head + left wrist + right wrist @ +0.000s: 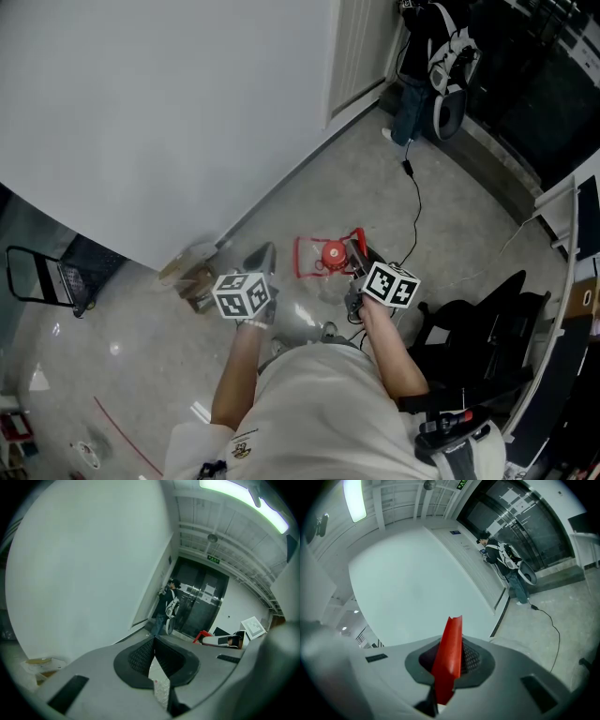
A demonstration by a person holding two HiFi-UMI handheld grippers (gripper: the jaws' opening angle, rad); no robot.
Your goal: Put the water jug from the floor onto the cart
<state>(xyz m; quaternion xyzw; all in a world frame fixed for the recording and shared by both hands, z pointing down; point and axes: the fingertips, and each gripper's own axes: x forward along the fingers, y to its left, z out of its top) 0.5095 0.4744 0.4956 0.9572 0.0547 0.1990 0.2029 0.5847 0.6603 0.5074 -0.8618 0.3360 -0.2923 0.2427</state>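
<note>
Jug lift: with right gripper [453, 644] clamped on red handle [446, 672] and left gripper [154, 641] shut, empty; raise slowly; steady water jug [332, 254] from below.

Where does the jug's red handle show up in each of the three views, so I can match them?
Head view: red handle at centre, held by the right tongs.
Left gripper view: small red piece right of centre, low.
Right gripper view: red strip clamped between the tongs, bottom centre.
Shared landmark: person with backpack at the dark doors.
</note>
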